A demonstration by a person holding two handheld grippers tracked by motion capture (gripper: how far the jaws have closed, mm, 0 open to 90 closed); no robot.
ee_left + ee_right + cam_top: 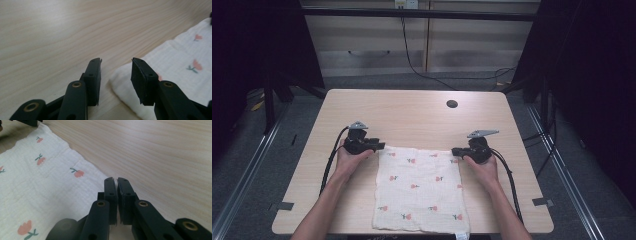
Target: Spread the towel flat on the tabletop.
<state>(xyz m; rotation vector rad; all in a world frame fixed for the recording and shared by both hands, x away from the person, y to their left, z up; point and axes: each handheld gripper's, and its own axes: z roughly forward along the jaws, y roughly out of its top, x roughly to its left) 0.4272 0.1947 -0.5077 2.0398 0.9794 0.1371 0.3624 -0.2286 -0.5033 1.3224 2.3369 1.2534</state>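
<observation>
Cloth (419, 187) on table (412, 112), near edge, betw. both hand-held grippers.

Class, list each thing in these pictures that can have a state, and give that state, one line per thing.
White cotton cloth with red flower print: spread flat on the table, near edge at the table's front edge.
Left gripper: jaws apart, the cloth's corner between them, not clamped.
Right gripper: jaws shut at the cloth's far right corner.
Light wooden table: bare beyond the cloth.
</observation>
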